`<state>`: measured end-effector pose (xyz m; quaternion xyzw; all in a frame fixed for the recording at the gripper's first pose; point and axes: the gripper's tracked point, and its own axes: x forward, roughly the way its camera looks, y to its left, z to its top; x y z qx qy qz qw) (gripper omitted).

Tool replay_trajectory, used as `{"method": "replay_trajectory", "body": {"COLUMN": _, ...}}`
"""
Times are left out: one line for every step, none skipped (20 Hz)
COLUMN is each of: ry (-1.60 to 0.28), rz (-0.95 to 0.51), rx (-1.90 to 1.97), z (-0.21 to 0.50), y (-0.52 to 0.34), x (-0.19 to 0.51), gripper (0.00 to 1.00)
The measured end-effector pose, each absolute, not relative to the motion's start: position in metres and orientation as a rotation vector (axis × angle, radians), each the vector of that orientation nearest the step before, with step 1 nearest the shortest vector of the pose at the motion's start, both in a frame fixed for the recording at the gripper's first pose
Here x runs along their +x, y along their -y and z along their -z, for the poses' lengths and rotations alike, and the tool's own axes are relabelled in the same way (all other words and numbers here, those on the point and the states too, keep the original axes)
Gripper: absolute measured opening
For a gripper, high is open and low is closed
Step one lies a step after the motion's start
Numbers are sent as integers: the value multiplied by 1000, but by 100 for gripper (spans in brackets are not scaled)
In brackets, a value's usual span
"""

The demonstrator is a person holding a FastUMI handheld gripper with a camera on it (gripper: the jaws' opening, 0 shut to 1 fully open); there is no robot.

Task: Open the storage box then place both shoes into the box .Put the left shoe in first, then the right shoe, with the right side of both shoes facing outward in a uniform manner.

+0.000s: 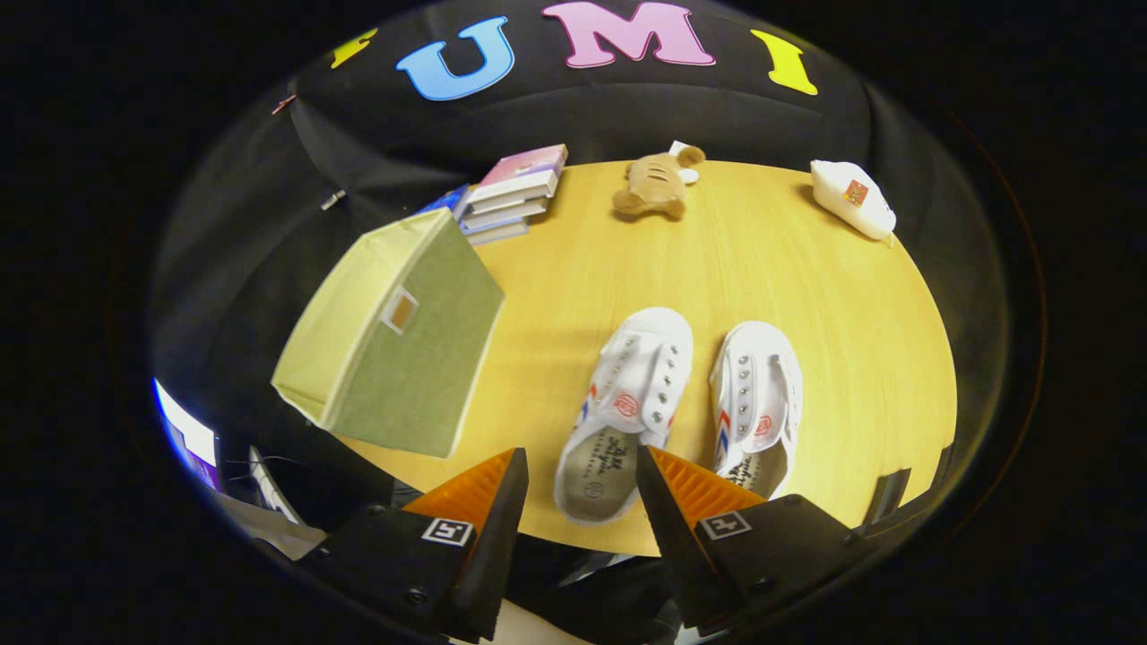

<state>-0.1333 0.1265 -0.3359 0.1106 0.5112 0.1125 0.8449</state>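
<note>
The jaws (581, 484) stand wide apart with nothing held between them, hovering over the near edge of the wooden worktop (806, 296). Just ahead of them sit the two white shoes, side by side with their heels toward the jaws and toes pointing away: the left shoe (627, 408) reaches back into the gap between the jaws, and the right shoe (760, 403) lies just beside it, its heel partly hidden behind the right-hand jaw. To the left of the shoes, near but apart from them, is the storage box (399, 336), a pale green fabric cube, closed and hanging partly over the worktop's left edge. Beyond the box, a stack of books (511, 193). Beyond the shoes, a brown teddy bear (654, 184), and further right of it a white packet (853, 199).
</note>
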Motion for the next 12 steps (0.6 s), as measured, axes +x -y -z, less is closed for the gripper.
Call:
{"method": "replay_trajectory", "body": {"ry": -1084, "rz": -217, "rx": 206, "z": 348, "y": -121, "x": -132, "gripper": 74}}
{"method": "replay_trajectory", "body": {"ry": -1086, "rz": -201, "rx": 181, "z": 358, "y": -118, "x": -129, "gripper": 72}}
{"method": "replay_trajectory", "body": {"ry": -1099, "rz": -188, "rx": 152, "z": 370, "y": -116, "x": -127, "gripper": 72}}
{"method": "replay_trajectory", "body": {"ry": -1104, "rz": -179, "rx": 125, "z": 380, "y": -115, "x": -124, "gripper": 71}}
{"method": "replay_trajectory", "body": {"ry": -1110, "rz": -169, "rx": 98, "z": 390, "y": -114, "x": -121, "gripper": 68}}
{"method": "replay_trajectory", "body": {"ry": -1120, "rz": -159, "rx": 69, "z": 399, "y": -113, "x": -118, "gripper": 68}}
{"method": "replay_trajectory", "body": {"ry": -1116, "rz": -144, "rx": 52, "z": 406, "y": -111, "x": -116, "gripper": 67}}
{"method": "replay_trajectory", "body": {"ry": -1099, "rz": -130, "rx": 42, "z": 411, "y": -110, "x": -109, "gripper": 66}}
{"method": "replay_trajectory", "body": {"ry": -1078, "rz": -114, "rx": 37, "z": 414, "y": -108, "x": -103, "gripper": 63}}
{"method": "replay_trajectory", "body": {"ry": -1062, "rz": -100, "rx": 37, "z": 417, "y": -106, "x": -98, "gripper": 60}}
{"method": "replay_trajectory", "body": {"ry": -1056, "rz": -89, "rx": 37, "z": 421, "y": -106, "x": -95, "gripper": 55}}
{"method": "replay_trajectory", "body": {"ry": -1048, "rz": -73, "rx": 34, "z": 424, "y": -105, "x": -92, "gripper": 53}}
